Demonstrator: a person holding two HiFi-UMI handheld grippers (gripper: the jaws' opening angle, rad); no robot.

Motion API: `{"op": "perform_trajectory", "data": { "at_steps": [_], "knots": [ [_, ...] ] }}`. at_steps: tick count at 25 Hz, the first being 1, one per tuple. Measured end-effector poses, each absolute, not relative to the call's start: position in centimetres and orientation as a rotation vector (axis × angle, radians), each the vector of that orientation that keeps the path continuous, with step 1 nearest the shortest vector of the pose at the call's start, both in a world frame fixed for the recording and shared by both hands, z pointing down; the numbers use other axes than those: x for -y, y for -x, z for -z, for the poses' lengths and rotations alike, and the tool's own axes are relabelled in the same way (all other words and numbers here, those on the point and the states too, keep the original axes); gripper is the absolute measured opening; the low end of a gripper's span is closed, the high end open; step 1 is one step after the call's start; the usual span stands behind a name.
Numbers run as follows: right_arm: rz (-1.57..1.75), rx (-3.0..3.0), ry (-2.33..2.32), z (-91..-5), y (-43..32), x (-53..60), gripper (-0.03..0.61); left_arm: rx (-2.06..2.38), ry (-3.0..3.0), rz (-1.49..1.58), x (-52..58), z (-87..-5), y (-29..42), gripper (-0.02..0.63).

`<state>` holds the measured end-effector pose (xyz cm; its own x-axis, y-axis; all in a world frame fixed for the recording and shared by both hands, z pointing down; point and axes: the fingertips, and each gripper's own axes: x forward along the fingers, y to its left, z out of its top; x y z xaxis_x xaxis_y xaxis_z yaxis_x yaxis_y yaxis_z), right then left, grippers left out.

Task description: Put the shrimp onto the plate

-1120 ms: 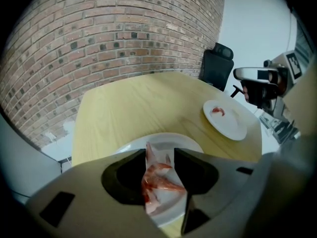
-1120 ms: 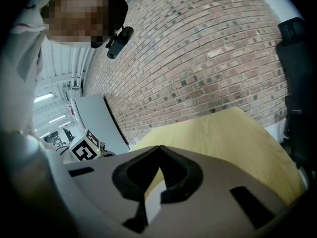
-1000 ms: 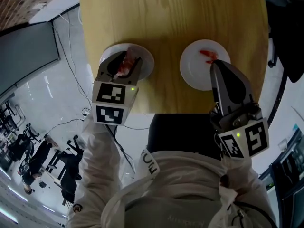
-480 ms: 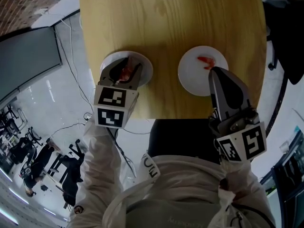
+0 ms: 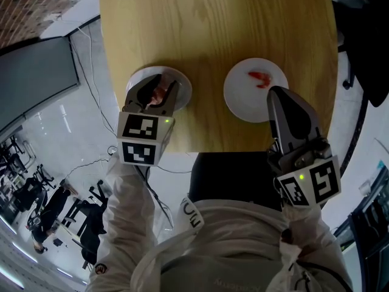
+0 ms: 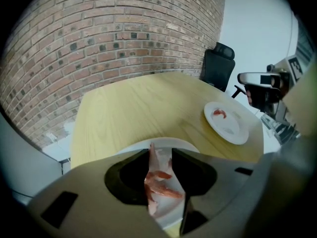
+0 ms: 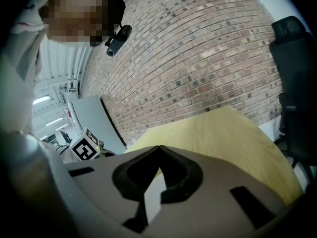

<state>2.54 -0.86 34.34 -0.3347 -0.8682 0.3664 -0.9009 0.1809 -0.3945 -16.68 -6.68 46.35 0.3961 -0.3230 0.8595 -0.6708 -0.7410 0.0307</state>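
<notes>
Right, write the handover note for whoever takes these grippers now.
Grippers: the left gripper is down over the left plate, its jaws just been closing around the shrimps, apparently not clamped yet. The right gripper is shut and empty, at the near edge of the right plate.
Done: a lone shrimp lies on the right plate.
Left: finish the grasp, carry across, release.
</notes>
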Motion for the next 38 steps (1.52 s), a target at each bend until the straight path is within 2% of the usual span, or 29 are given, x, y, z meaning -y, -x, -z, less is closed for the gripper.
{"op": "perform_trajectory", "data": {
  "at_steps": [14,30,38],
  "knots": [
    [-0.853,2.353,-1.835,-33.6,-4.8,-1.0,0.025,0.84,-2.329,-1.271,5.7,-45.2,14.1,0.15],
    [-0.848,2.278,-1.977,-33.0,-8.9,-4.0,0.025,0.633,-2.462,-1.228,2.3,-43.7,4.5,0.15],
    [-0.854,2.227,-2.052,-33.2,-11.3,-5.6,0.025,0.527,-2.551,-1.325,1.0,-44.2,1.1,0.15]
  ]
}}
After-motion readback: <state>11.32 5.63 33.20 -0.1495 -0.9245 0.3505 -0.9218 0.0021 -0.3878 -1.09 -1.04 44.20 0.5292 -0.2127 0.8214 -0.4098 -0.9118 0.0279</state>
